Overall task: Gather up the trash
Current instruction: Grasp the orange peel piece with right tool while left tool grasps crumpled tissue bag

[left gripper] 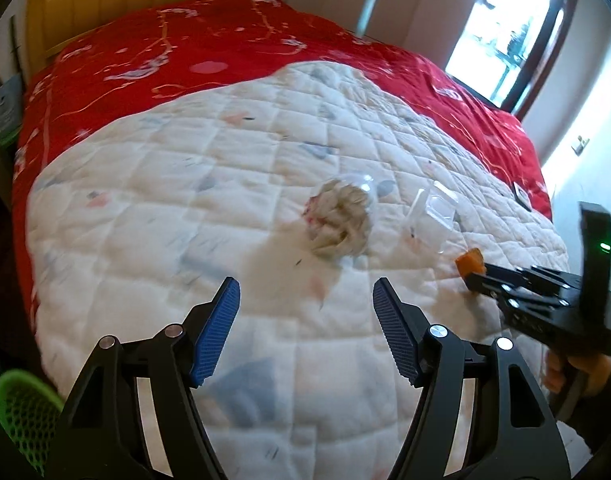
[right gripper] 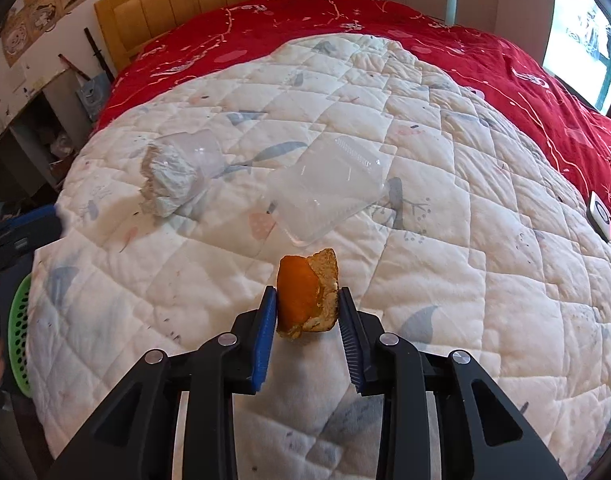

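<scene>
1. Curled orange fruit peel (right gripper: 305, 300): clenched between the right claw (right gripper: 307, 312) pads, above the white quilted bed cover (right gripper: 465, 280).
2. Crumpled tissue in clear plastic cup (left gripper: 339, 216): lying on its side on the cover, ahead of the released, empty left claw (left gripper: 305, 330), the nearer one.
3. Clear plastic clamshell box (right gripper: 325, 188): beside the cup.
4. Green perforated basket (right gripper: 19, 320): at the bed's left edge.

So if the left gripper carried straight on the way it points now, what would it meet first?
Probably the white quilted bedspread; the open left gripper holds nothing. The clear plastic cup stuffed with crumpled tissue lies just beyond, though depth is unclear.
</scene>
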A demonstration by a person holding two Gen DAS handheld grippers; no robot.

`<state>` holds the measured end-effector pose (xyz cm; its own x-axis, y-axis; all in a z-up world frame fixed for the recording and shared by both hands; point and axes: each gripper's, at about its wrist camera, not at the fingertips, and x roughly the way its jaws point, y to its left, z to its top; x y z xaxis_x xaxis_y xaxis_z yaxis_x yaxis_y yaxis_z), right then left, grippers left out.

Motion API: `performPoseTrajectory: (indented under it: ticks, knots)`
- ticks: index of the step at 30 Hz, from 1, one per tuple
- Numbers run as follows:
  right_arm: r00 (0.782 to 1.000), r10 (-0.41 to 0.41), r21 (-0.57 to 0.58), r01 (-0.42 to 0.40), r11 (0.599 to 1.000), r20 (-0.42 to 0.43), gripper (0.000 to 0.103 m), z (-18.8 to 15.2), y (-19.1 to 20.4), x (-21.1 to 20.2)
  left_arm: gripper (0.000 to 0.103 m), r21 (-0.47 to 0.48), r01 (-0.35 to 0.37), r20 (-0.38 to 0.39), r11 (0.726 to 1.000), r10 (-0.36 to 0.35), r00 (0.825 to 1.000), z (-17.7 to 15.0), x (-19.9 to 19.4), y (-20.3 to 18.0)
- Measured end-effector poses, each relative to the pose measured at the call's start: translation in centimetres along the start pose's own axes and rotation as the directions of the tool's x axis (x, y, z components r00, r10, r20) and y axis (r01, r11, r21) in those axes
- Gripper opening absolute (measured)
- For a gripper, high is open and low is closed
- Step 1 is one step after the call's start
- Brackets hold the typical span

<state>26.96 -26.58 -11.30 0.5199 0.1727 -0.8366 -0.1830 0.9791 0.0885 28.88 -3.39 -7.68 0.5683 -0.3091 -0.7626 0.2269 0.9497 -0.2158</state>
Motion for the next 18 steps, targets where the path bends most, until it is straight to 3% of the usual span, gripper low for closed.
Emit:
performPoseTrajectory:
  ticks: [7,12,18]
  knots:
    - [0.999,0.035,0.013,-0.035,0.999,0.016,0.030,-0.7,-0.5,-1.7,0.067,0.088,0.020,-0.030,0.996,-0.017,0.999,1.8,4.4,-2.4]
    - [0.999,0.047,0.014,-0.047,0.999,0.020,0.030,-1.3,-0.8,-2.3,0.067,0.097,0.024,-0.057,0.995,-0.019,0.998,2.7,6.9,-2.6]
    - [0.998,0.056,0.014,-0.057,0.998,0.019,0.030,-1.6,-0.8,-2.5,0.049,0.058,0.070,-0.078,0.996,-0.065,0.995,2.7,8.4,-1.8]
